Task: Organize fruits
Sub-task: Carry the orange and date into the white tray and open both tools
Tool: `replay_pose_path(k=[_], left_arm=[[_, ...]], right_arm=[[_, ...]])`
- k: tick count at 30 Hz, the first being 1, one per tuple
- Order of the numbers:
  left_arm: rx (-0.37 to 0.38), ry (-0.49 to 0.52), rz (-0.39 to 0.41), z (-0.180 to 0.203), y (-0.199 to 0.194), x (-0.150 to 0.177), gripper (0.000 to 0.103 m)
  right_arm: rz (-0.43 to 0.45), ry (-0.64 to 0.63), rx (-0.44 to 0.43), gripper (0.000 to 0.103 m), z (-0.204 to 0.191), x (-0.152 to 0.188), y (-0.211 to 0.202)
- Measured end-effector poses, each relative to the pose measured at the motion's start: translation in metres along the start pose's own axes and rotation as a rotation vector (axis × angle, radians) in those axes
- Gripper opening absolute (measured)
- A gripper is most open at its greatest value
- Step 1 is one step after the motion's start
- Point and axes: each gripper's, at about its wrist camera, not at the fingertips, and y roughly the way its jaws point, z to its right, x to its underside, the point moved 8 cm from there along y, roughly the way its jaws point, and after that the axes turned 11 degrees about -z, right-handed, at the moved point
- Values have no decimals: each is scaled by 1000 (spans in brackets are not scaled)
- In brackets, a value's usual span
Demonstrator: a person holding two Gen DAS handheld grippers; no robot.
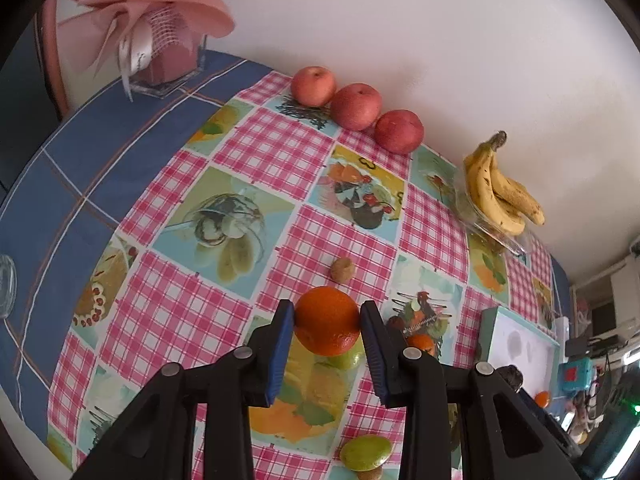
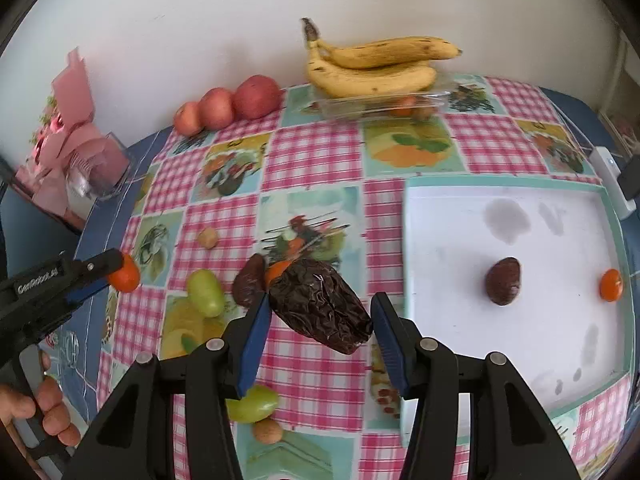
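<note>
While the left wrist view looks down at the checked tablecloth (image 1: 168, 312), the left gripper (image 1: 327, 320) squeezes a small orange (image 1: 327, 320) between its two blue pads (image 1: 280, 354), which press on both sides of the fruit. The orange sits in the lower middle of the frame. Just above it lies a small brown nut-like fruit (image 1: 342, 269). A green fruit (image 1: 366, 452) lies at the bottom edge, below the claw. Three red apples (image 1: 356, 106) stand in a row by the white wall (image 1: 440, 40) at the top, and the bananas (image 1: 500, 188) rest on a clear box at the right. Lots of bare cloth lies to the left.

From the right wrist view, the right gripper (image 2: 320, 316) holds a big wrinkly dark fruit (image 2: 320, 308) in the middle of the frame. One blue pad (image 2: 256, 340) touches its left side; the right end of the fruit reaches the other pad. A white tray (image 2: 440, 280) fills the right side, just beside the claw, with a dark fruit (image 2: 504, 280) and a little orange (image 2: 611, 285) in it and plenty of bare room. Green fruits (image 2: 206, 292) lie to the lower left. At the left edge the other claw carries its orange.
</note>
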Motion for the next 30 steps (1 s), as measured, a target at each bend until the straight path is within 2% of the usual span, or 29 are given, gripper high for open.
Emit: replay_pose_path(k=[7,15,22,30], left_arm=[[-4,64,-11,28,3,7,36],[-5,177,-24,79,8,22,36],[24,333,-68,143,23,50,36],[60,486,-122,208,40,89,36]], right_arm=[[7,95,38,53,51,-4,-4],[41,248,82,53,124,-5,-21],[73,377,109,53,183,1,-38],[111,449,160,53,227,8,-59]])
